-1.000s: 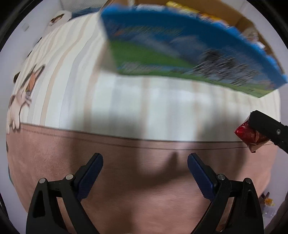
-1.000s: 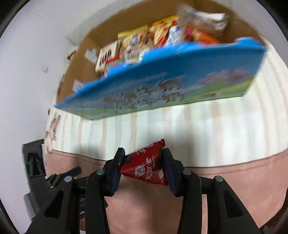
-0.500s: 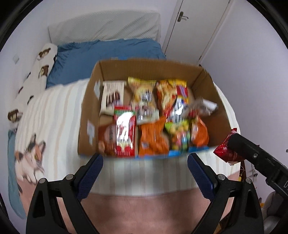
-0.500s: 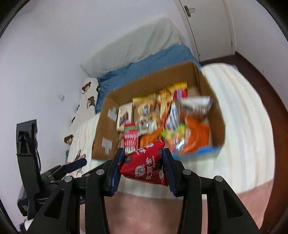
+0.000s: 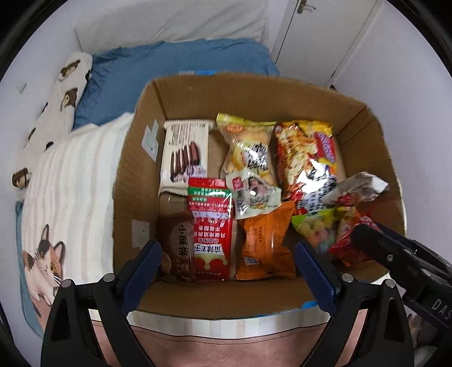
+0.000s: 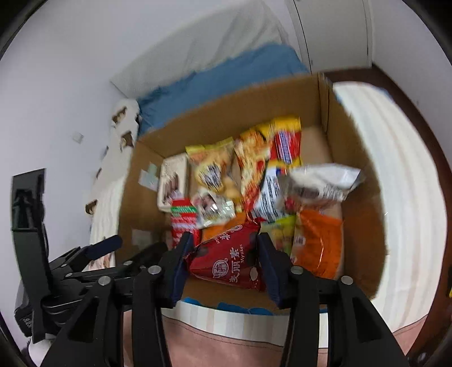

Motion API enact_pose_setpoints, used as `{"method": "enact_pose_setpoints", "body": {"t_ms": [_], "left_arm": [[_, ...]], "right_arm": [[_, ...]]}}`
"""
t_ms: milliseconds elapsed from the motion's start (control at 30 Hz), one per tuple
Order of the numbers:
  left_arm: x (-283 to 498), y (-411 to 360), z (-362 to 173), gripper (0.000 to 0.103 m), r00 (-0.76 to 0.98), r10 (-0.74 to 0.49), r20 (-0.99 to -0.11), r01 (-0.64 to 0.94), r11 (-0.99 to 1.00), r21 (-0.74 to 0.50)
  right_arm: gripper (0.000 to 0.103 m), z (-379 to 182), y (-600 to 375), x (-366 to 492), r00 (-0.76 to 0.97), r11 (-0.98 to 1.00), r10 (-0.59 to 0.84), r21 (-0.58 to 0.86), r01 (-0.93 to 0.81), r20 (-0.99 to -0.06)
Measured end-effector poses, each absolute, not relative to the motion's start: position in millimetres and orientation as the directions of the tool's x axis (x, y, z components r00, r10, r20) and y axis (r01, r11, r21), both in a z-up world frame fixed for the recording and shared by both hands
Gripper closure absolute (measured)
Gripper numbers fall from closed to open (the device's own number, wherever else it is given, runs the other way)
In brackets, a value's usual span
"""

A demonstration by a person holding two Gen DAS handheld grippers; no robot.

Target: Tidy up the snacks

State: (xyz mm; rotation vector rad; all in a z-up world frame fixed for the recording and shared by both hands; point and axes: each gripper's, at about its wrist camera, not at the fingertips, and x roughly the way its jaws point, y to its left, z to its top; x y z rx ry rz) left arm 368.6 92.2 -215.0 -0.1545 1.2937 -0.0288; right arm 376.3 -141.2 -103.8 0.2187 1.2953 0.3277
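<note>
An open cardboard box (image 5: pixel 254 93) on the bed holds several snack packs: a white biscuit pack (image 5: pixel 185 153), a red pack (image 5: pixel 212 234), an orange pack (image 5: pixel 264 242), yellow and silver bags. My left gripper (image 5: pixel 228 268) is open and empty, over the box's near edge. My right gripper (image 6: pixel 224 261) is shut on a red snack packet (image 6: pixel 228 259) and holds it above the box's near side. That packet also shows at the right of the left wrist view (image 5: pixel 349 245), with the right gripper's finger (image 5: pixel 395 257) in front of it.
The box (image 6: pixel 364 197) sits on a cream striped blanket (image 5: pixel 70 197) with a cat print (image 5: pixel 42 265). A blue sheet (image 5: pixel 175 65) and white pillow (image 5: pixel 169 22) lie behind it. A door (image 5: pixel 319 36) stands at the back right. The left gripper shows at lower left of the right wrist view (image 6: pixel 93 259).
Both grippers rose from beside the box's printed side to above its open top, then came closer over it. The right gripper kept hold of the red packet.
</note>
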Motion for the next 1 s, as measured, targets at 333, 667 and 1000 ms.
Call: {"method": "enact_pose_setpoints", "body": {"t_ms": [333,667,1000], "left_arm": [[368,98,-229,0.007,0.249,-0.099,-0.963,-0.080,0.989,-0.122],[361,96,-205,0.007,0.297,-0.086,-0.951,-0.083,0.990,-0.115],[305,85,-140,0.007,0.467,-0.044,-0.883,-0.073,0.993,-0.088]], "right_arm": [[0.007,-105,-152,377,0.274,0.985,0.153,0.125,-0.118,-0.949],[0.004,-92,-158,369,0.311,0.992,0.091,0.058,-0.115,-0.946],[0.003,-36,-166,316,0.439,0.991,0.110,0.064,-0.118,-0.892]]}}
